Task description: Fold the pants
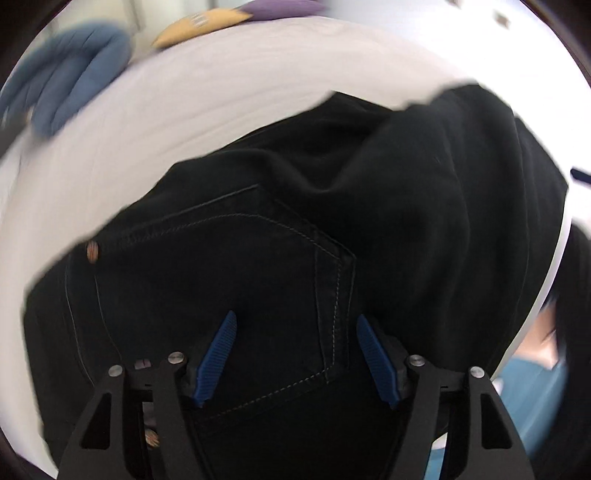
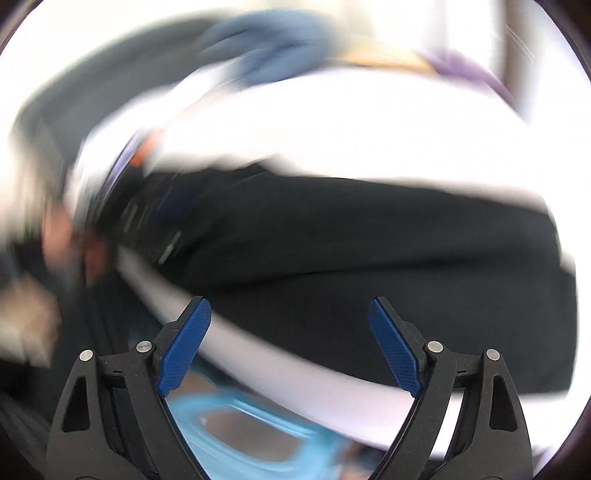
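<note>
Black jeans (image 1: 295, 229) lie bunched on a white-covered surface (image 1: 184, 103), back pocket and copper rivet facing up. My left gripper (image 1: 295, 325) is open right over the pocket, its blue fingers (image 1: 221, 354) spread apart and holding nothing. In the blurred right wrist view the jeans (image 2: 369, 251) stretch across the white surface (image 2: 332, 122). My right gripper (image 2: 290, 310) is open just above the near edge of the pants, near the surface's rim, holding nothing.
Blue denim clothing (image 1: 66, 92) lies at the far left of the surface, with a tan item (image 1: 199, 26) and a purple item (image 1: 288, 9) at the back. A light blue object (image 2: 240, 428) sits below the surface edge.
</note>
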The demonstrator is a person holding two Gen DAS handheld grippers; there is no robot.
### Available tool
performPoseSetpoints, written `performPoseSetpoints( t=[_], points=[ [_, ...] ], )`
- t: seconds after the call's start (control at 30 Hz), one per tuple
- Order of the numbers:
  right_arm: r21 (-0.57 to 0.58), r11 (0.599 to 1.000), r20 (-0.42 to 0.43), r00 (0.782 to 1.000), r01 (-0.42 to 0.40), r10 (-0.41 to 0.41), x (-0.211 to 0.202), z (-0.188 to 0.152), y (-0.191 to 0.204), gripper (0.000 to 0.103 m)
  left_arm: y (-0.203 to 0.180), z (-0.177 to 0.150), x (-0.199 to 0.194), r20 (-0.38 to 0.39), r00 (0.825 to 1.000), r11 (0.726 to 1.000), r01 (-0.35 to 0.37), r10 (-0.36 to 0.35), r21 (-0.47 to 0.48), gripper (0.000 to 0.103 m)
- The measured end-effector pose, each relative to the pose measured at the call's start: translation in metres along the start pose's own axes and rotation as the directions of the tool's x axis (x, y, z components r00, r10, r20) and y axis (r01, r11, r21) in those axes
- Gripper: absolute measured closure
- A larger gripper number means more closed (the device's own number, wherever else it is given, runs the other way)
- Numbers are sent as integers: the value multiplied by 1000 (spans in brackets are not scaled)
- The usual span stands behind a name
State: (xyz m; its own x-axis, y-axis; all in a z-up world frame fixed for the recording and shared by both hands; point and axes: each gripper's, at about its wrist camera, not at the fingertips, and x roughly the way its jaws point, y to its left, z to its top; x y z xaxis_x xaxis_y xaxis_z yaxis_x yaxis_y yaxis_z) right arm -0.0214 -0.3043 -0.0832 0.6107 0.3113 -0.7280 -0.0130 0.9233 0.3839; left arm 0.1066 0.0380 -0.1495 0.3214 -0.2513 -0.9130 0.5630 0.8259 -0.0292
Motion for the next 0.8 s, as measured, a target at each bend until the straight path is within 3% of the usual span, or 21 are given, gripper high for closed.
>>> performPoseSetpoints(
  t=[0.07,0.13,0.23,0.3,0.4,0.53,0.63,0.67,0.7,0.77,0.8],
  points=[
    [237,968,85,994,-80,62,-12,14,-57,16,-5,2,1,-22,999,999,-32,33,27,32],
    [447,886,137,988,-126,71,-9,21,-113,17,-9,8,5,-51,997,998,-57,59,40,32],
    [615,760,174,976,-209,128,15,31,-163,25,-9,17,11,-85,995,998,-51,52,22,31],
    [642,736,142,977,-215,161,36,38,-168,25,-10,23,15,-94,994,998,-50,52,23,31],
    [638,745,82,979,-194,185,69,52,-155,25,-12,30,18,-98,994,998,-55,57,24,31],
    [641,742,76,978,-195,192,89,80,-140,25,-6,24,15,-97,993,998,-60,62,23,31],
    [680,703,78,974,-209,213,101,133,-153,23,-9,21,12,-94,993,998,-66,67,22,31],
    [661,715,103,972,-225,210,99,155,-156,23,-9,20,12,-92,993,998,-66,68,20,31],
    [592,778,124,977,-212,171,91,181,-151,23,-10,18,12,-91,994,998,-66,67,18,31],
    [487,864,80,992,-125,98,76,221,-141,23,-10,14,16,-86,994,998,-64,65,15,31],
    [461,879,72,992,-124,102,69,235,-140,23,-10,13,16,-84,994,998,-65,66,14,31]
  ],
)
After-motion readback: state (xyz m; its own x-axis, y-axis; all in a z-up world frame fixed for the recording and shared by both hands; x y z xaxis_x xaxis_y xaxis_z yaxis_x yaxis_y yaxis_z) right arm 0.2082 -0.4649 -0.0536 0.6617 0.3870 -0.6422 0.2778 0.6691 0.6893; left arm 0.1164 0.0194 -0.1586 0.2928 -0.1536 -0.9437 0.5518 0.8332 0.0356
